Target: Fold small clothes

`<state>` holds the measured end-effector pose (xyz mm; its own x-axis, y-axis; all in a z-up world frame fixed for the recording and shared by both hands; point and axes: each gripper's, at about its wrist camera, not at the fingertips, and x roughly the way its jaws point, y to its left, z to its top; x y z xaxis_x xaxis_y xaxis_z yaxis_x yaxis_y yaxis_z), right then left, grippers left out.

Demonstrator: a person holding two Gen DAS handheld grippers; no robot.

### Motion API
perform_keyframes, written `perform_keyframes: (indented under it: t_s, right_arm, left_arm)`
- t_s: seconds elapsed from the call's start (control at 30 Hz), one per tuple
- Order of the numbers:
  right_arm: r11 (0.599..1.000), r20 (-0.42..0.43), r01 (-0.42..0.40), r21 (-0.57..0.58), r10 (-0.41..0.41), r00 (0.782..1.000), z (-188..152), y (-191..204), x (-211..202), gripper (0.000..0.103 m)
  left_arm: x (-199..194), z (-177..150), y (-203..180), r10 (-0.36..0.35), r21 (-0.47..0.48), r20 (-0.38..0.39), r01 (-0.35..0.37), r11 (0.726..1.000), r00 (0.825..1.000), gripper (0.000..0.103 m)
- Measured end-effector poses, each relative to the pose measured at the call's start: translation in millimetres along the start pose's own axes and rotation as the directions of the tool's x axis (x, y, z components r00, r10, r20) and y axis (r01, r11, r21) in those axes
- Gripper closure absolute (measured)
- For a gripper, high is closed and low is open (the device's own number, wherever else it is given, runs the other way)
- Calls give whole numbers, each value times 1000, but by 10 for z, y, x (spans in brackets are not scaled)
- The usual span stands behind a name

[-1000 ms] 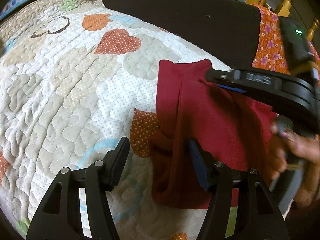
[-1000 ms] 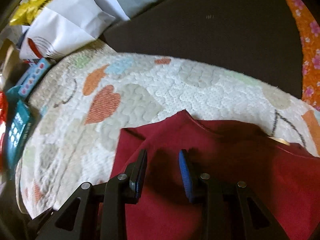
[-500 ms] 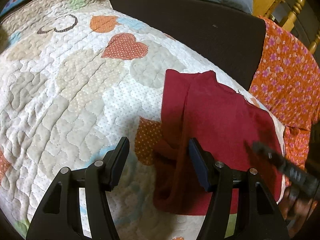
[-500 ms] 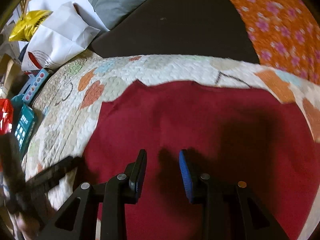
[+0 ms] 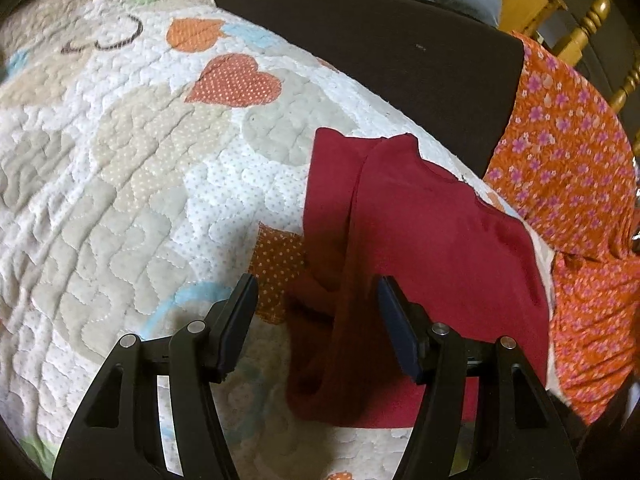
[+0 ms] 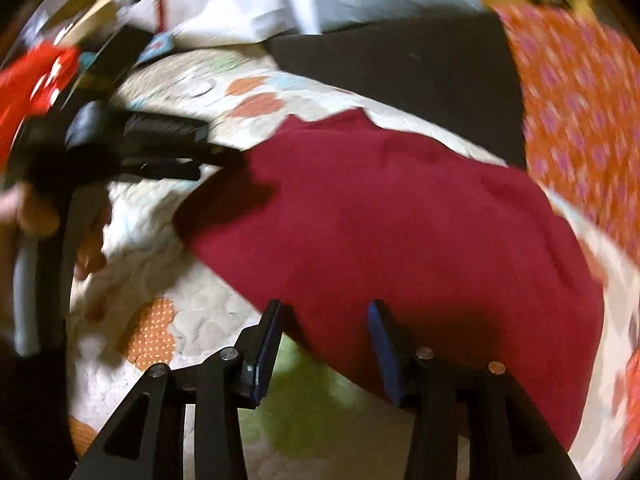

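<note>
Soft and bumpy, the quilt [image 5: 132, 184] has stitched hearts and dots all over. Behind it sits a dark cushion [image 5: 380, 52], and an orange cloth with flowers [image 5: 568, 168] lies to the right. White bags [image 6: 236, 8] pile up at the back (that picture is blurry). A red shirt [image 5: 432, 248] lies on the quilt, partly folded, with a loose fold along its left side. The left gripper [image 5: 316, 320] is spread wide over that fold. The right gripper [image 6: 322, 340] is apart too, holding nothing, at the shirt's near edge.
</note>
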<state>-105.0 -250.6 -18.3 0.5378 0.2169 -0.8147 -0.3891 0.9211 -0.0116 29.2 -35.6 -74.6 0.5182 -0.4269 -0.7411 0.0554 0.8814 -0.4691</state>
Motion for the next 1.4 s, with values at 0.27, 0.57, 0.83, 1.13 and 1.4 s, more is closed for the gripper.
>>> perform_keyframes:
  t_s: [0.27,0.57,0.83,1.13,1.4]
  right_arm:
    - [990,-11,96,-103,-98,995,-94,135,31,61]
    - [992,15,18,128,-20,1000,-39,-111,155,67]
    - [970,24,-68,232,64,998,-18,-233,111,71]
    - [954,36,-122,275,117,992,-51,-316,12,70]
    - [900,43,-93,426,82,996,69,-742,12,69]
  left_arm:
    - [-7,1,-44,-21,5,3,21,1000,1000,36]
    - [13,8,-31,-29,-12,-9,28,1000,1000,36]
    - [7,-8,-54,-46,-4,-16,46,999,999,36]
    - [68,29,77,-113,-97,-51,107,989,992,36]
    - [105,9,-14,-84,-48,-50,82,996,995,36]
